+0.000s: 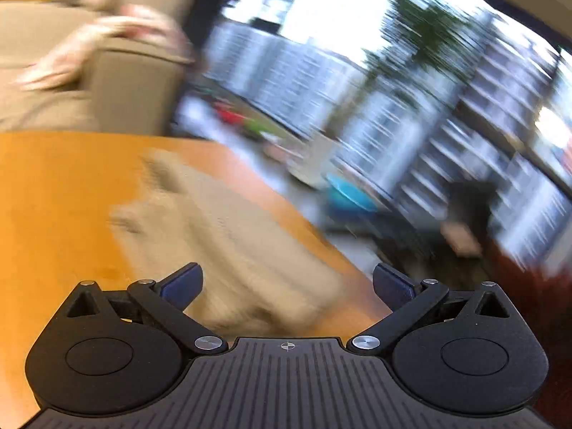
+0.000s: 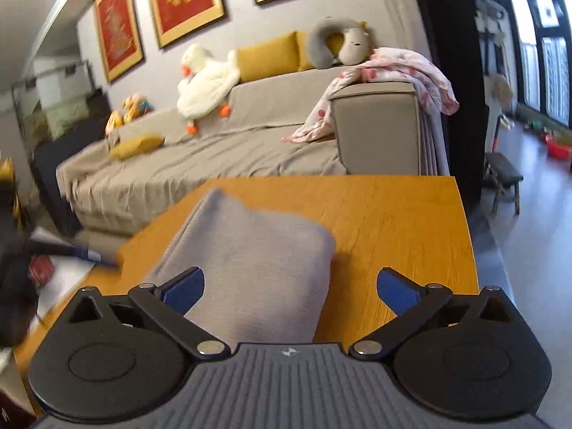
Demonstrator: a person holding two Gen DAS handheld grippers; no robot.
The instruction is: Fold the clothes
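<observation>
Folded cloth (image 2: 246, 268) lies on the orange desk (image 2: 393, 221), lower centre of the right wrist view. Right tool (image 2: 290, 291) spread wide, empty, above the cloth's near edge. Left tool (image 1: 287, 286) likewise wide open, holding nothing; its view is blurred.

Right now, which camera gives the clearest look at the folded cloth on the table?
The right wrist view: the folded grey cloth lies sharp on the orange table, its edges plain. The left wrist view shows the same cloth only as a motion-blurred, tan-looking smear.

place: home living room | shows: sofa (image 2: 271, 107), plush duck (image 2: 203, 82), probably framed wall art (image 2: 184, 0)
</observation>
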